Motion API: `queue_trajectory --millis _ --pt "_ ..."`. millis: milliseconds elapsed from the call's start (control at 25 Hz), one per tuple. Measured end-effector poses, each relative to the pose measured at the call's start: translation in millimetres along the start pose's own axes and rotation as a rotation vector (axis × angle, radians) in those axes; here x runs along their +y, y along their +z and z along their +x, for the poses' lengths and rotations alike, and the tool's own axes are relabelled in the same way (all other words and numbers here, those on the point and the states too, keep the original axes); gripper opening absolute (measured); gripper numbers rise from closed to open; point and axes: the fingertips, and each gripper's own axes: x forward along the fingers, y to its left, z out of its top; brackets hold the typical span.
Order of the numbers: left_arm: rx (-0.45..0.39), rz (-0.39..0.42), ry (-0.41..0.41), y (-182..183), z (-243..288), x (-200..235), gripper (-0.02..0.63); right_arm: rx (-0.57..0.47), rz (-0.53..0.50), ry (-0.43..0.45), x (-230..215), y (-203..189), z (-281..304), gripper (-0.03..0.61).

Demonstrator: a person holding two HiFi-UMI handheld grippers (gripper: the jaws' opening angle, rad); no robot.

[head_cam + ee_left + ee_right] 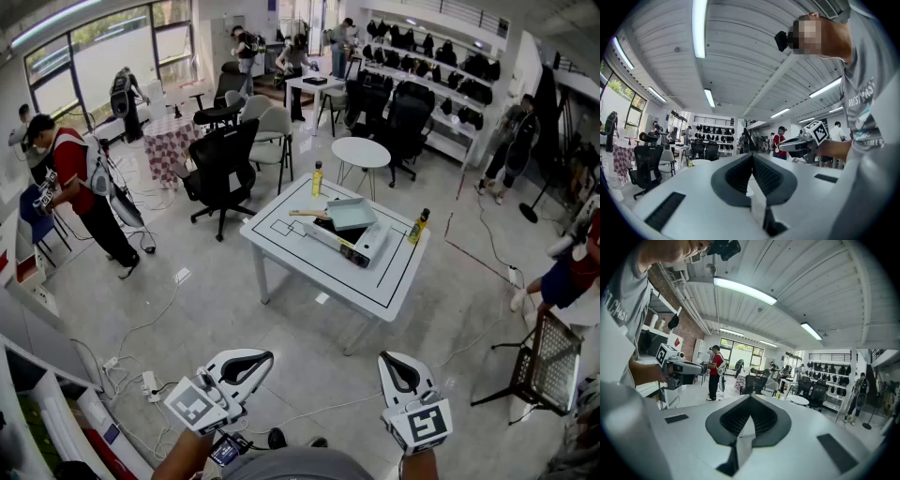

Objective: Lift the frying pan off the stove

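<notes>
The frying pan (352, 214) is square and grey-green with a wooden handle (306, 214). It rests on a white and black portable stove (354, 244) on the white table (300, 258) in the middle of the room, seen in the head view. Both grippers are far from it, at the bottom of that view. My left gripper (263, 357) is shut with nothing in it, its jaws meeting in the left gripper view (752, 157). The right gripper (390, 359) is also shut and empty (750, 398). Each gripper view shows the other gripper held alongside.
Two yellow bottles (317, 178) (418, 226) stand on the table's far and right corners. Black office chairs (221, 169), a round white table (361, 153) and several people stand beyond. Cables and a power strip (150, 384) lie on the floor at left; a black mesh rack (546, 364) stands at right.
</notes>
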Motion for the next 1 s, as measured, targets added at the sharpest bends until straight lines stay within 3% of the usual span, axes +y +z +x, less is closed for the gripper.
queue_trajectory --millis 360,600,1000 --pt "-0.008 -0.006 -0.010 1 -11 21 -0.004 0.021 0.008 -0.017 10 7 15 0.011" --pt "-0.009 -0.022 -0.016 -8 -24 35 -0.004 -0.033 0.063 -0.041 15 14 22 0.012" --pt "-0.024 -0.033 -0.042 -4 -44 54 -0.005 -0.021 0.042 -0.065 39 26 31 0.012"
